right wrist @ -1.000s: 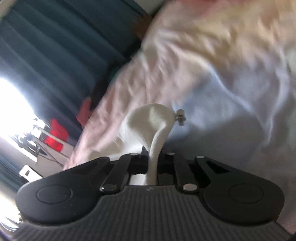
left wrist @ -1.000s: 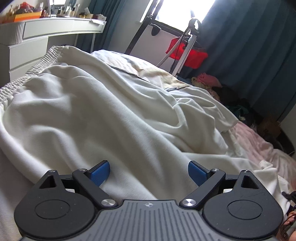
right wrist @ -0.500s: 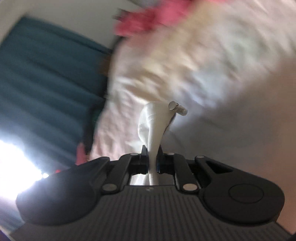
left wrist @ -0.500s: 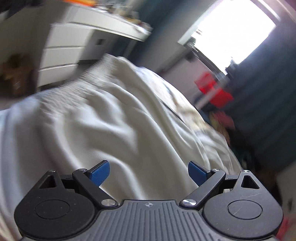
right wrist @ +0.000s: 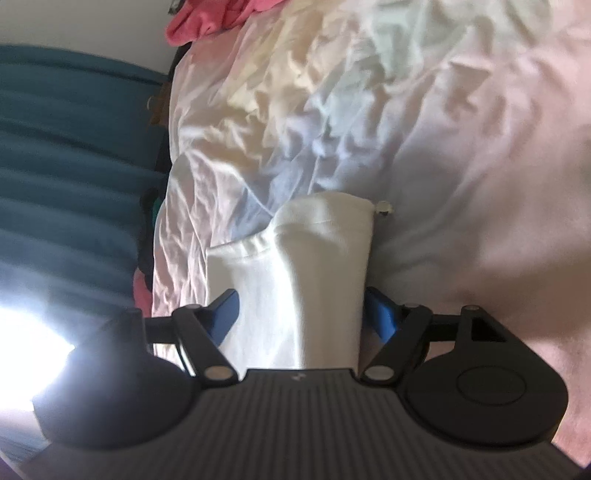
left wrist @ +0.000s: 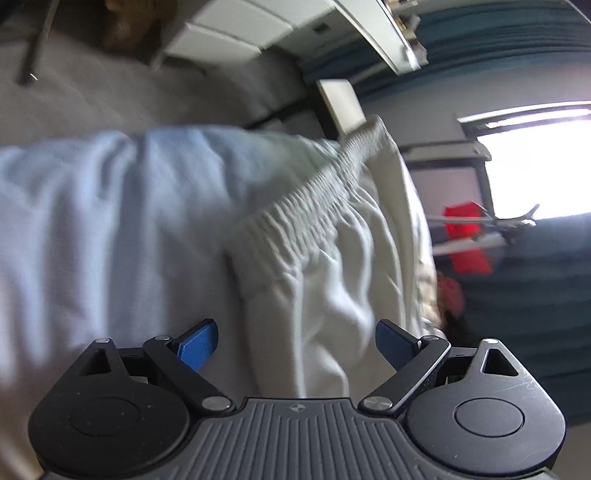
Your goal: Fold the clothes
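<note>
Left gripper [left wrist: 295,341]: fingers wide and closing slightly, nothing pinched, hovering over white trousers [left wrist: 332,258] with a gathered elastic waistband [left wrist: 306,206]; view is rolled and blurred. Trousers lie on a bed with a pale sheet [left wrist: 92,221]. Behind: white drawer unit [left wrist: 236,33], teal curtains [left wrist: 517,295], bright window [left wrist: 535,158], something red [left wrist: 465,240] on a rack, probably cloth. Right gripper [right wrist: 299,314]: fingers opening, a folded white cloth end [right wrist: 314,266] between the blue pads, not clamped, small metal cord tip [right wrist: 383,207] at its corner. Beneath it a rumpled pinkish-white bedsheet [right wrist: 443,129]; pink garment [right wrist: 207,18] at the far edge, teal curtain [right wrist: 74,147] on the left.
</note>
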The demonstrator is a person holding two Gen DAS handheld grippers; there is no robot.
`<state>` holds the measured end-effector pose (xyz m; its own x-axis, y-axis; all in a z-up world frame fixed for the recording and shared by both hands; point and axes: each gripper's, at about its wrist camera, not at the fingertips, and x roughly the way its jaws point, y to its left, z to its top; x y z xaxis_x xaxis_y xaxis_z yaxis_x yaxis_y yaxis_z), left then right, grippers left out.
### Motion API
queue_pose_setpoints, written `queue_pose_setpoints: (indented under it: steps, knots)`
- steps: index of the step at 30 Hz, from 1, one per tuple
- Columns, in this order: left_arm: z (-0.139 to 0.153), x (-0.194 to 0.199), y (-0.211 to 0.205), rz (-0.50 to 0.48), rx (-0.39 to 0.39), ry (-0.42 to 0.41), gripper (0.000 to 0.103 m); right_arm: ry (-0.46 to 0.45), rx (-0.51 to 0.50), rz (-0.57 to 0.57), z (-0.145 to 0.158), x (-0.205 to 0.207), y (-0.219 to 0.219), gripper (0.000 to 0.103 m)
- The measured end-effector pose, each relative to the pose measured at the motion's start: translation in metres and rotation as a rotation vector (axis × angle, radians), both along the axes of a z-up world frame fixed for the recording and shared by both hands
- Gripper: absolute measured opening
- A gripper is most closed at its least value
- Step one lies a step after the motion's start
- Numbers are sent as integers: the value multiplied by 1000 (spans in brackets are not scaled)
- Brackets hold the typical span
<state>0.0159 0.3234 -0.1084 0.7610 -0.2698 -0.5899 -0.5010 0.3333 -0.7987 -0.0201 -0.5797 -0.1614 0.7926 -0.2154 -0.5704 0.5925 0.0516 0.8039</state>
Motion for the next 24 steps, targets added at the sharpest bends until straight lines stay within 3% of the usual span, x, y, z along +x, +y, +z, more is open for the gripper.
queue_pose_setpoints:
  steps: [3,5,6,7,9,10,11,14,17,21,24]
  knots:
    - [-6,13,-5,-26,-27,-26,84,27,-48,-5,5,4,1,75]
    - [-8,20,-8,-34,14,-14,83,62,-106,-5,9,8,1,57]
    - [-10,22,-8,-31,21,-6,77,90,-160,-6,12,10,-1,50]
    - [-12,22,-8,-21,22,-1,73,124,-219,-7,17,12,-2,34]
    - [-15,21,-6,-4,25,7,52,137,-283,-6,22,16,-5,19]
    - [-16,20,-6,3,29,9,45,135,-300,-8,24,17,-5,10]
    - [-16,18,-5,4,32,8,35,133,-313,-12,26,16,-4,10]
    - [-13,10,-4,-3,41,-9,27,122,-333,-35,32,12,-1,8]
    - [-3,-2,2,7,52,-32,6,104,-322,-68,38,1,2,8]
    - [29,-23,21,33,97,-82,2,108,-358,-93,50,-8,6,7]
    - [47,-46,44,56,58,-97,2,134,-374,-111,57,-16,12,7]
